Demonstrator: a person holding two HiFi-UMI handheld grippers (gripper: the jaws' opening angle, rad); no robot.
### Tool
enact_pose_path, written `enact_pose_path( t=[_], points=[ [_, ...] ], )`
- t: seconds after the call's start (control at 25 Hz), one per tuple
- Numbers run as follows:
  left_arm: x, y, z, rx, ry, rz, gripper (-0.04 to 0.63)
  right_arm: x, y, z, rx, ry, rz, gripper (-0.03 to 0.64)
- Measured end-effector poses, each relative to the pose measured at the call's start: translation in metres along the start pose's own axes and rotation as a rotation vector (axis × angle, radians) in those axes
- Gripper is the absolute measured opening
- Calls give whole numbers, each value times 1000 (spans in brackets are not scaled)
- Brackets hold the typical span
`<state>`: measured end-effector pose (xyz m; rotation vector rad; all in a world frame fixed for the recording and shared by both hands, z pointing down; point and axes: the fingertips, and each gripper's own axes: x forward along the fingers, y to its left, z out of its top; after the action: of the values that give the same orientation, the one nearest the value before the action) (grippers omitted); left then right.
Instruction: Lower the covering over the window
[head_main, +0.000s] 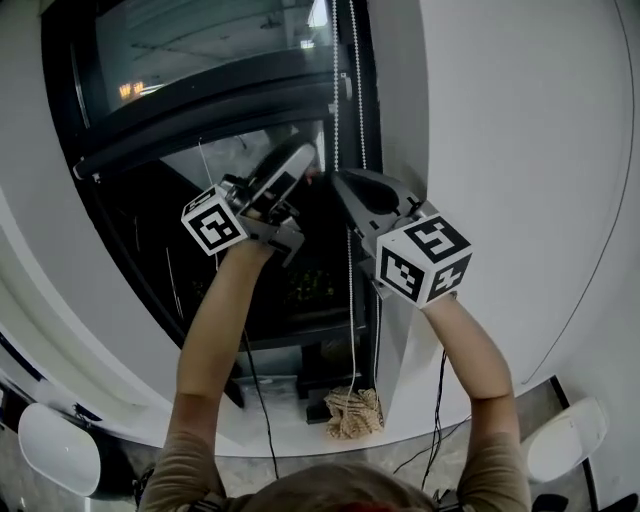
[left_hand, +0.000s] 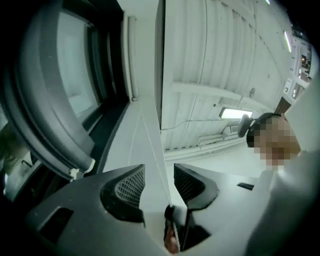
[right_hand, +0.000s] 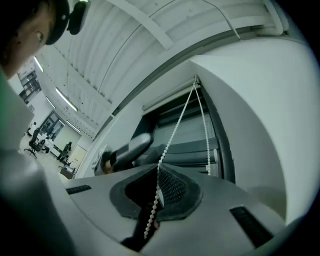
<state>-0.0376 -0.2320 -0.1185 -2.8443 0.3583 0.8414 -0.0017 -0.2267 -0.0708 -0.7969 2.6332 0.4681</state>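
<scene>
The window's grey blind (head_main: 200, 40) hangs part way down the dark-framed window (head_main: 150, 220). A white bead chain (head_main: 350, 90) runs down the frame's right side. My right gripper (head_main: 338, 180) points up at the chain and is shut on it; in the right gripper view its jaws (right_hand: 159, 175) pinch one strand of the bead chain (right_hand: 177, 125), while the other strand hangs free beside it. My left gripper (head_main: 305, 160) sits just left of it, open. In the left gripper view the thin chain (left_hand: 152, 145) passes through the gap of my left gripper (left_hand: 159, 180) without being pressed.
A white wall (head_main: 520, 150) stands right of the window. On the sill (head_main: 300, 425) below lies a tan heap (head_main: 352, 410), and black cables hang down. White chair backs (head_main: 60, 450) (head_main: 565, 440) are at both lower corners.
</scene>
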Motion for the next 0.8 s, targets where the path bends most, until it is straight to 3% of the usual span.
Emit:
enact_pose_path(
  t=[0.12, 0.16, 0.2, 0.32, 0.44, 0.48, 0.6, 0.8],
  points=[
    [46, -5, -6, 93, 156, 29, 153, 3, 1, -5, 20, 6, 9, 15],
    [52, -6, -13, 113, 198, 48, 45, 2, 4, -5, 18, 11, 15, 15],
    [52, -9, -19, 120, 220, 57, 28, 0, 8, -7, 9, 22, 25, 15],
    [35, -16, -30, 149, 219, 75, 23, -21, 20, -7, -30, 11, 71, 17],
    [14, -19, -48, 174, 227, 106, 23, -50, 25, 26, -59, -135, 52, 120],
    [8, -22, -55, 168, 229, 107, 23, -52, 22, 37, -72, -164, 31, 123],
    [-6, -34, -75, 163, 239, 94, 23, -20, 5, 46, -73, -107, -2, 123],
    [-20, -33, -83, 128, 202, 108, 23, 36, -10, 32, 5, -16, 22, 117]
  ],
)
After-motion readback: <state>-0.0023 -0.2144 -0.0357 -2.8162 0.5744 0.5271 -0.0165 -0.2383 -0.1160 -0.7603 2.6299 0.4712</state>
